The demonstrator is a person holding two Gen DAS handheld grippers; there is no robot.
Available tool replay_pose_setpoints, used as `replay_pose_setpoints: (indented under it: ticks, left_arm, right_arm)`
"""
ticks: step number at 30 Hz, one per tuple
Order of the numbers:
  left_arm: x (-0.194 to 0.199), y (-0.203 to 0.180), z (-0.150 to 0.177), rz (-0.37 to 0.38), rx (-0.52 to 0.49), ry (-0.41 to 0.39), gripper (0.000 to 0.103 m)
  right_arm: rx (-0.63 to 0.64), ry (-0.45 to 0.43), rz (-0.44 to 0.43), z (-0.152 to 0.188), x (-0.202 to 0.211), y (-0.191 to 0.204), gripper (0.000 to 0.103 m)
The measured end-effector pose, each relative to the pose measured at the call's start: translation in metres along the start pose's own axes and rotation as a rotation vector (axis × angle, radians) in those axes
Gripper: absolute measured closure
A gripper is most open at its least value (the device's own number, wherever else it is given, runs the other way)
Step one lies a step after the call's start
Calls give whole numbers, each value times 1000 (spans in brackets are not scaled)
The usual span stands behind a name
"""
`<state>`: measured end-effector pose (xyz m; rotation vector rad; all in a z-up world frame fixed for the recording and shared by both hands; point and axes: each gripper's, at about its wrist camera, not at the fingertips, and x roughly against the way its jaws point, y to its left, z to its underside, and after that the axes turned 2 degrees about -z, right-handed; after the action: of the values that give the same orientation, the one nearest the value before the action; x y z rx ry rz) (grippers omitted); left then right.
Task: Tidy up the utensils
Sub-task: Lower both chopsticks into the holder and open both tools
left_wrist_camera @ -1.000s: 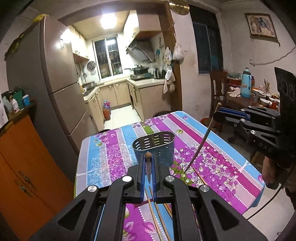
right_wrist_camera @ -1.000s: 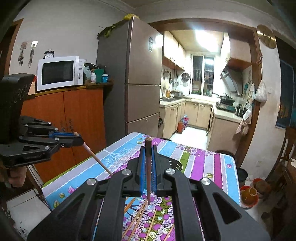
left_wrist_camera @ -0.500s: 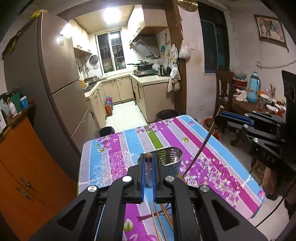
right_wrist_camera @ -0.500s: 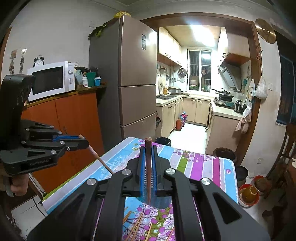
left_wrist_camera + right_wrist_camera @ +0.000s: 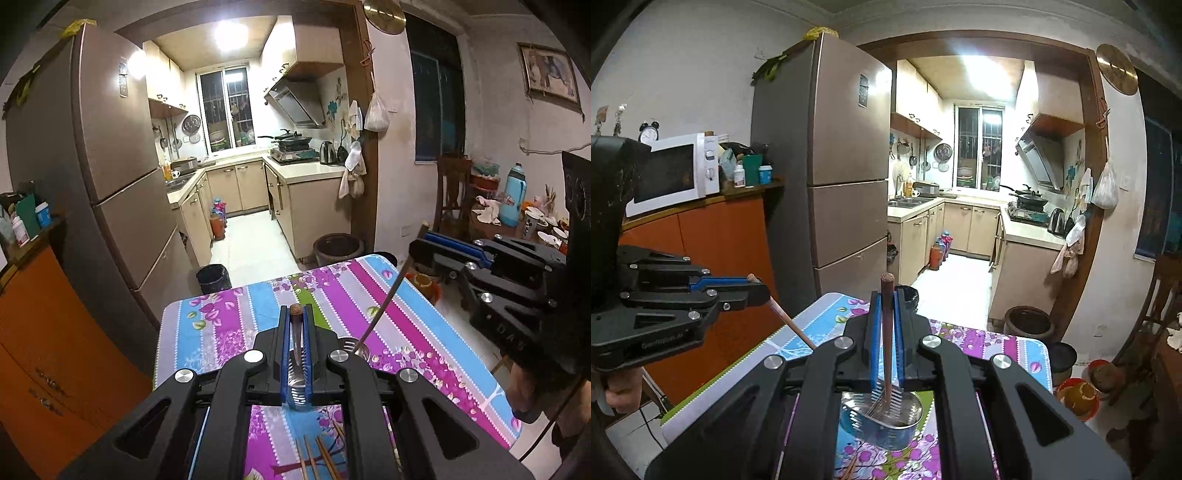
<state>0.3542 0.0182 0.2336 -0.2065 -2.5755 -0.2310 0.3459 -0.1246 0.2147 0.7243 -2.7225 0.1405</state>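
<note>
My left gripper (image 5: 295, 321) is shut on a wooden-handled utensil (image 5: 296, 309) that points down into the metal utensil holder (image 5: 296, 397), mostly hidden behind my fingers. My right gripper (image 5: 886, 299) is shut on a wooden-handled fork (image 5: 886, 332) whose tines hang inside the slotted metal holder (image 5: 882, 421) on the floral tablecloth. Each gripper shows in the other's view: the right one (image 5: 421, 245) holds its utensil shaft slanting down to the holder, the left one (image 5: 753, 286) likewise.
Several wooden chopsticks (image 5: 314, 458) lie on the striped floral tablecloth (image 5: 406, 310) in front of the holder. A fridge (image 5: 842, 177) and orange cabinet (image 5: 716, 251) stand left. A chair and cluttered side table (image 5: 517, 214) stand right.
Both grippers have moved in over the holder and lowered their utensils, so the holder now sits under and behind the fingers. Both stay shut.
</note>
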Motion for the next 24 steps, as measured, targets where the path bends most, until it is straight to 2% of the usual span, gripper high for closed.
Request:
replay_pose_setpoints:
  ticks: [13,19,24]
  left_arm:
    - [-79,6,6,11,1,134,95]
    - [-108,8,16,19,10,195,95]
    - [-122,12,20,21,34,212,95]
  right_arm:
    - [-52,114,1,30,-63,-33,98]
    - [-61,165,-9,46,-82,-35,98]
    - [-62,187,-9,51,-89,-33,97]
